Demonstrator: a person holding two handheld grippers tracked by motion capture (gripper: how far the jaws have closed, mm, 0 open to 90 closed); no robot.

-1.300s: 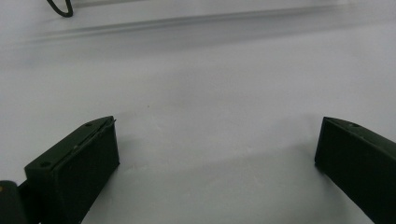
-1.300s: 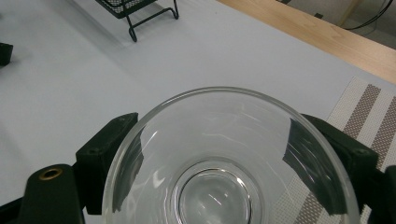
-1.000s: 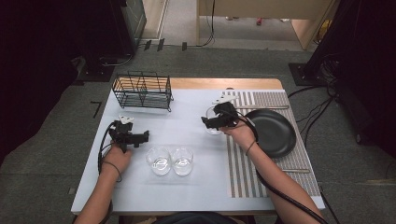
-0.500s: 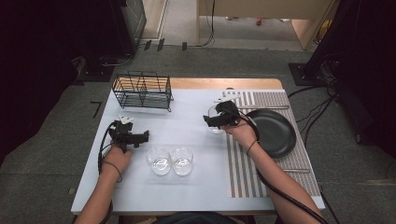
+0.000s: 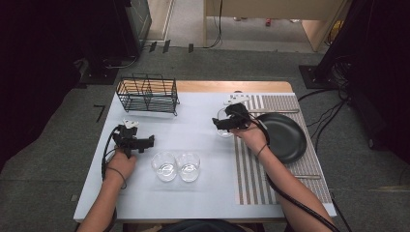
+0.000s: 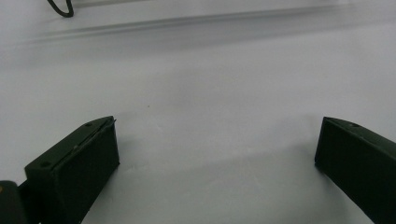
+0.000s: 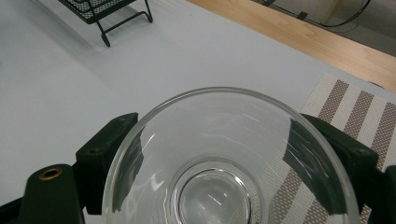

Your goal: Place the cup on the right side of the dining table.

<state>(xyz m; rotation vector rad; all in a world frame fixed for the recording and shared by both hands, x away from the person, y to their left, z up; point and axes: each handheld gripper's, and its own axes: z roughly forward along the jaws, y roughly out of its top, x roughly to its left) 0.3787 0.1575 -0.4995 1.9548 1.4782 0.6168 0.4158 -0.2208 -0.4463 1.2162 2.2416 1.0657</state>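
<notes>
I am holding the glass [image 7: 231, 163] with the right gripper [image 5: 231, 121] — its jaws are standing on either side of the wall and pressing on it, so I read this as a grip. The glass is sitting just off the left edge of the striped mat [image 5: 285, 154], toward the far right part of the desk [image 5: 203, 116], beside the black plate [image 5: 283, 137]. I cannot tell whether it is resting on the desk or lifted a little clear of it.

My left gripper [image 5: 133, 141] is waiting near the left edge of the desk, jaws spread wide over bare surface and gripping nothing. Two more glasses [image 5: 176, 166] are standing side by side toward the near edge, between my hands, and the wire rack [image 5: 147, 93] is at the far left corner.

My judgement — this is the carry step. The next move is calling for a steady, upright transfer, clearing the plate and the other glasses, with the squeeze kept gentle since the wall is smooth.
</notes>
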